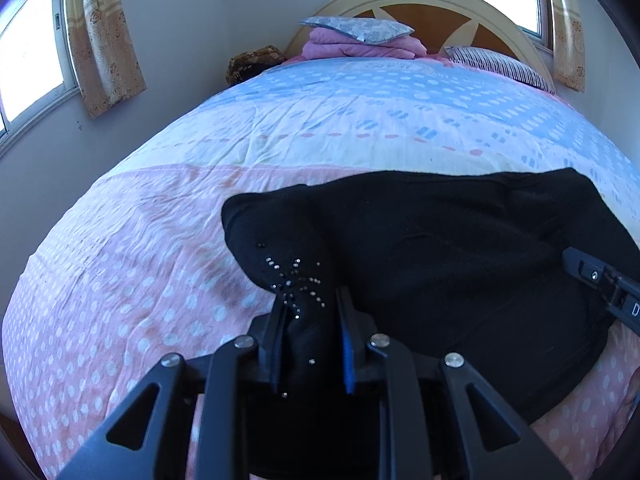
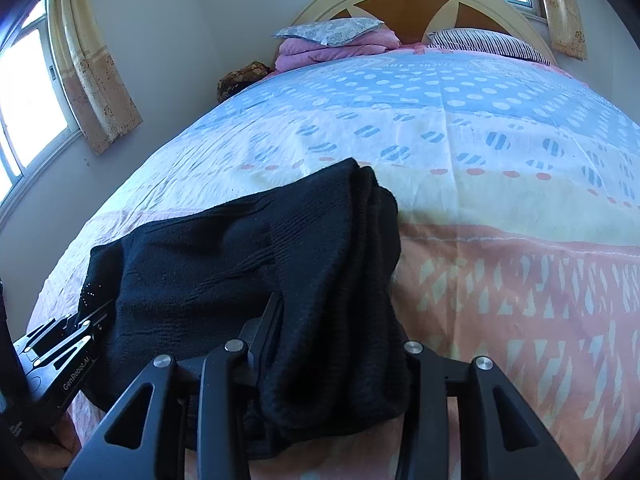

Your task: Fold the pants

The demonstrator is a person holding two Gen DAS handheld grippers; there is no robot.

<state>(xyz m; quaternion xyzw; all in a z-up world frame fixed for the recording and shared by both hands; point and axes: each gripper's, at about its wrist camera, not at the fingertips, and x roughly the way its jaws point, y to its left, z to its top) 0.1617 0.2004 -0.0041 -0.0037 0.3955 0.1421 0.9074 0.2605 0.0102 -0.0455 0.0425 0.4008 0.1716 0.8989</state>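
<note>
The black pants lie bunched on the near part of the bed, on the pink dotted band of the quilt, stretched between the two claws. The left claw is clamped on one end of the pants, the end that bears a scatter of small rhinestones; cloth fills the gap between its fingers, and a blue pad shows on the inner face of one finger. The right claw is clamped on the other end, where thick knit folds hang over and hide one finger. In the left wrist view the right tool comes in from the right edge, with only a single white letter "D" readable on its body. In the right wrist view the left tool sits at the lower left, and its side carries the white print "GenRobot.AI". Writing on the blue part of the quilt near the head of the bed is too small and upside down to read. At the head stand a curved headboard, a grey patterned pillow on folded pink bedding, and a striped pillow. Curtains hang beside the windows.
</note>
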